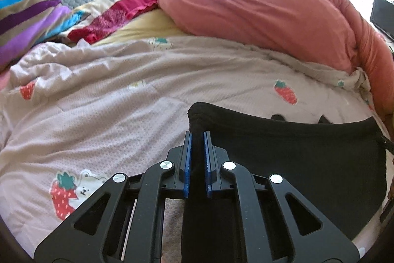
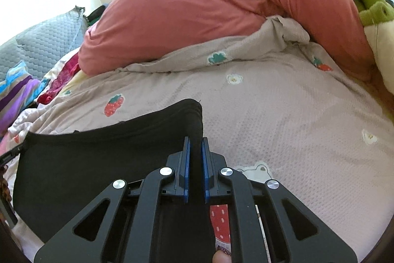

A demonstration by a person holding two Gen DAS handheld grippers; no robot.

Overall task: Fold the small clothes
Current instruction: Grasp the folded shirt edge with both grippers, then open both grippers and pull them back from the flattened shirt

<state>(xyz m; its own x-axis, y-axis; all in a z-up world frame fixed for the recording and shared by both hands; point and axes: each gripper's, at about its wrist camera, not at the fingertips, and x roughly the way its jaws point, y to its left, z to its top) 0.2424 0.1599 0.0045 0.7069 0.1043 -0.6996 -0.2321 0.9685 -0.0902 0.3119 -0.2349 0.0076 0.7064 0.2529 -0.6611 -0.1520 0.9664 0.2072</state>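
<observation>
Now left gripper (image 1: 197,139) clamped on one corner of black garment (image 1: 295,152), right gripper (image 2: 194,143) clamped on other corner. Garment hangs stretched between them, long axis gripper to gripper, over strawberry quilt (image 1: 123,102). Beyond: pink duvet (image 1: 258,16).

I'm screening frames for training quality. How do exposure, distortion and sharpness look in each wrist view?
Left wrist view: window area top right is blown out white; fisheye bends the strawberry-print quilt; black garment loses fold detail. Right wrist view: upper left overexposed; pink duvet evenly lit; dark vignette at corners; quilt weave sharp mid-frame.
</observation>
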